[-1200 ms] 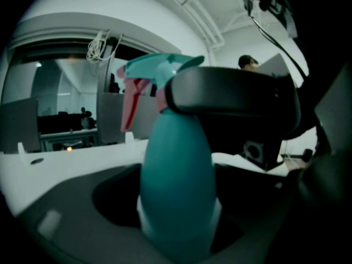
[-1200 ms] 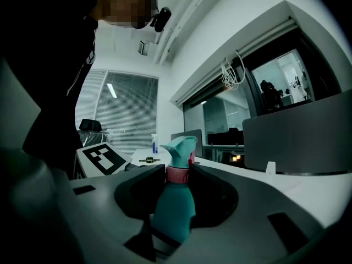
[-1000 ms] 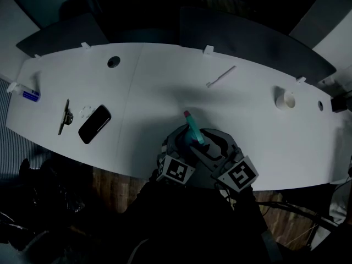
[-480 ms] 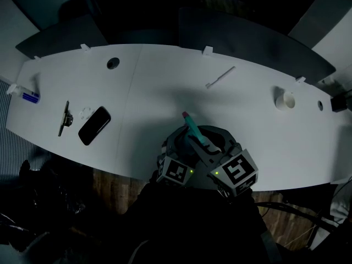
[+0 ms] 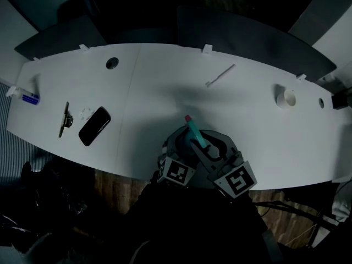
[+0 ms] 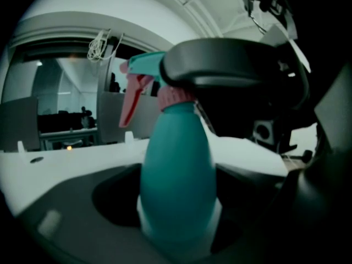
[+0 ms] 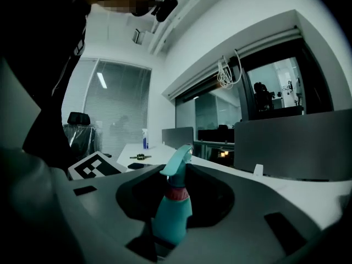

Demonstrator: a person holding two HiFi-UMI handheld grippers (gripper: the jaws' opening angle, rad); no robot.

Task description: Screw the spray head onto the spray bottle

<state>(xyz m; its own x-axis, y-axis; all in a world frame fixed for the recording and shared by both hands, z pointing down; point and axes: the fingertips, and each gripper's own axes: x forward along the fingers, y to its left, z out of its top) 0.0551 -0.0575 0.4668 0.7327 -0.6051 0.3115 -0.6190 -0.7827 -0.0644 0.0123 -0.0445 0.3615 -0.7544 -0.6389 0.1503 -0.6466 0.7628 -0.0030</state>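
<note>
Clamping down on the teal spray bottle around its wide belly, the left claw is holding it up to the right of the phone, over the near edge of the tabletop. The right claw is closing now, with the bottle standing between its jaws and a dark gap showing along one side, so it is not clenched yet. The spray head, with its pink trigger and collar, is sitting on the bottle's neck.

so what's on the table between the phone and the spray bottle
Nothing: in the head view the white table is bare all the way from the phone to the spray bottle.
</note>
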